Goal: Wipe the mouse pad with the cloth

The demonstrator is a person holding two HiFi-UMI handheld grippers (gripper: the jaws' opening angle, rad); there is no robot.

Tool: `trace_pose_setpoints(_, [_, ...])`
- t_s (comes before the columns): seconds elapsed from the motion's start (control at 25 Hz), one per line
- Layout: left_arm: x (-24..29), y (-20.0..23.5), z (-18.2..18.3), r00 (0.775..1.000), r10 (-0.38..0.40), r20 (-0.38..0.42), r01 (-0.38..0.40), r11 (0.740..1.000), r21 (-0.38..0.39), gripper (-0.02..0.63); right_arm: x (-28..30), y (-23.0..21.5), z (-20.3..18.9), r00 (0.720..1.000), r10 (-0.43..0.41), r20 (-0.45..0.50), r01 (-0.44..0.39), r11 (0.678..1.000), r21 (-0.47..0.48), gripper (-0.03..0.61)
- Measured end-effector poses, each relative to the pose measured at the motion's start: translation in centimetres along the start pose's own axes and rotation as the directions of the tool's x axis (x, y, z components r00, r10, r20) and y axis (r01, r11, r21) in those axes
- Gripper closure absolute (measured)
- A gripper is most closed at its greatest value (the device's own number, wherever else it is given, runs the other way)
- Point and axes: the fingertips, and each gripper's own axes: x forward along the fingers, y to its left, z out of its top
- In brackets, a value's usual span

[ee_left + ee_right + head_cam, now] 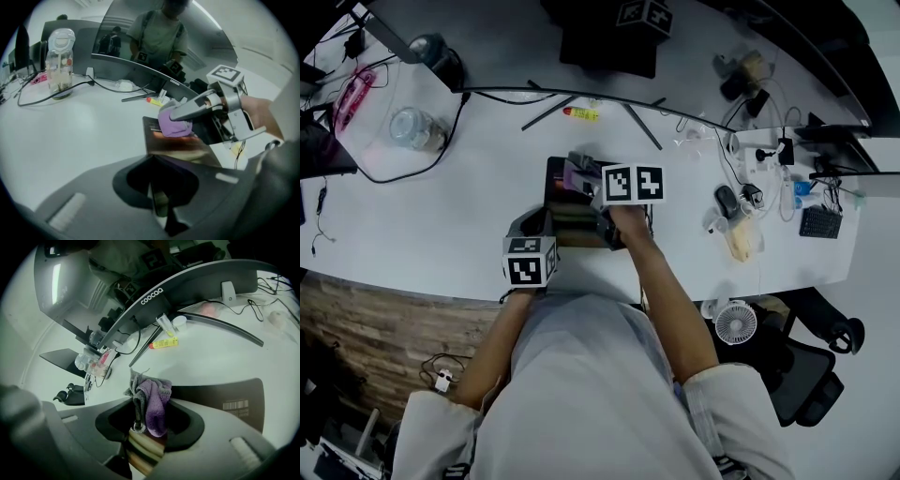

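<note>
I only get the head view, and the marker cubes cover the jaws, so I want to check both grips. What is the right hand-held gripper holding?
Observer: The right gripper view shows the right hand-held gripper shut on a purple and grey cloth, which is bunched between its jaws.
Operator: And the left one, is it empty?
Observer: No. In the left gripper view the left hand-held gripper is shut on the near edge of the mouse pad, with the pad's thin edge running into the gap between its jaws.
</note>
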Motion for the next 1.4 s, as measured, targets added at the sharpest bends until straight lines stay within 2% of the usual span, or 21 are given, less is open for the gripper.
trace_pose_setpoints(1.4, [0.1,-0.2,-0.1,1.000,0.017,0.010,-0.017,1.000,-0.016,0.614,-3.9,-4.9,-0.7,0.999,-0.035,-0.006,0.035,0.999,0.020,0.402])
